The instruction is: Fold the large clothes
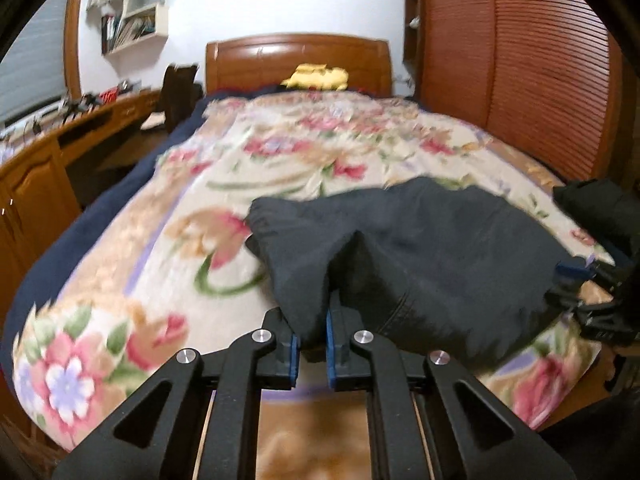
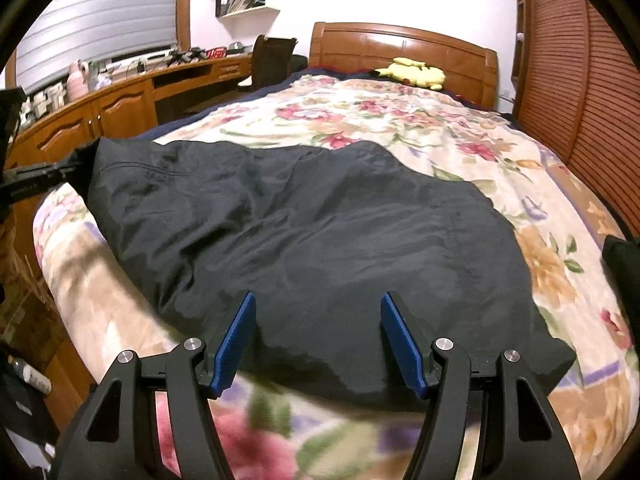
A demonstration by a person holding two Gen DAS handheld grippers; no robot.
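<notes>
A large black garment (image 2: 320, 232) lies spread on the floral bedspread (image 2: 400, 120) near the foot of the bed; it also shows in the left wrist view (image 1: 440, 248). My left gripper (image 1: 312, 336) is shut on a bunched edge of the garment, which rises in a fold between the blue pads. My right gripper (image 2: 318, 340) is open, its blue pads (image 2: 236, 340) apart over the garment's near edge, holding nothing. The right gripper shows at the right edge of the left wrist view (image 1: 576, 276), and the left gripper at the left edge of the right wrist view (image 2: 48, 172).
A yellow plush toy (image 2: 414, 72) lies by the wooden headboard (image 2: 400, 46). A wooden desk with cabinets (image 2: 100, 112) and a dark chair (image 2: 272, 62) stand left of the bed. A slatted wooden wardrobe (image 2: 580, 80) stands right. Another dark item (image 2: 622, 264) sits at the bed's right edge.
</notes>
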